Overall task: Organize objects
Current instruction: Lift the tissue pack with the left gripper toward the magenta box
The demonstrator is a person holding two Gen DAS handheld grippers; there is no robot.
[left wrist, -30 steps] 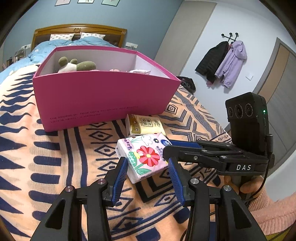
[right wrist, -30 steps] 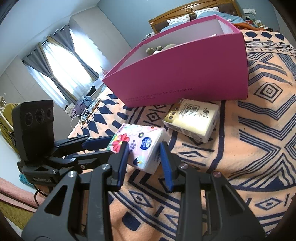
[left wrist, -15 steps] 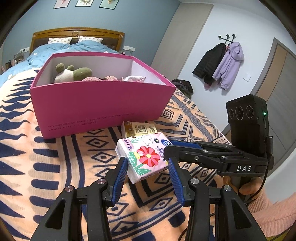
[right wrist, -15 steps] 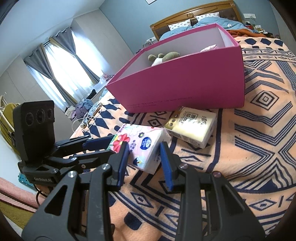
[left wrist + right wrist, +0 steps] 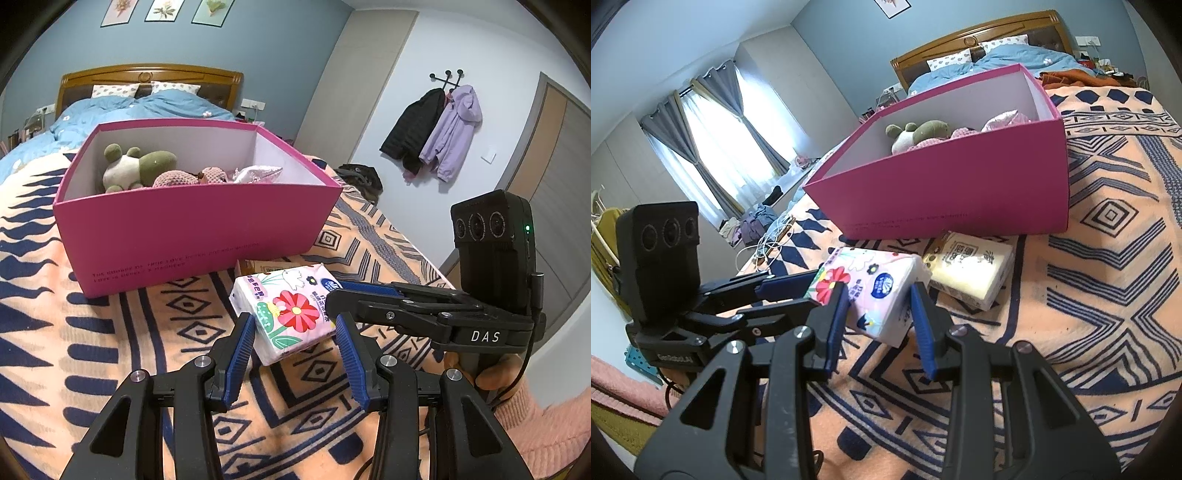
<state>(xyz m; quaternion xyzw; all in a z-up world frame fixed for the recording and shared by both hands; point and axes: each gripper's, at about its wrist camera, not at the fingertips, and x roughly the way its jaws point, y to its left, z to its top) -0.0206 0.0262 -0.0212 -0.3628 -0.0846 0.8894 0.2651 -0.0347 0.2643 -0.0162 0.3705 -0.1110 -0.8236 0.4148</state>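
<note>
From the left wrist view, the left gripper [image 5: 295, 332] has its blue pads closed narrowly on the near end of the floral tissue pack [image 5: 286, 312], which appears lifted off the patterned blanket [image 5: 110, 332] rather than lying on it. The right gripper [image 5: 334, 291] comes in from the right side and clamps the pack's far end, a hand [image 5: 491, 373] in a pink sleeve behind it. The pink box [image 5: 192, 229] stands beyond, toward the head of the bed, with a plush frog [image 5: 136, 166] and other soft items inside; its near wall is just behind the pack. In the right wrist view, the right gripper [image 5: 877, 314] likewise pinches the pack [image 5: 875, 291] between narrow jaws, and the left gripper [image 5: 809, 284] holds the opposite end from the left. A yellow tissue pack [image 5: 967, 269] lies on the blanket just beside it, against the foot of the box [image 5: 960, 192]. The step in hand looks like carrying the floral pack into the box. To do it well, I would judge that both hands should rise together so the soft pack neither twists nor stretches, clear the near rim with room to spare, and lower it into the open space at the front, short of the toys, before either grip lets go.
</note>
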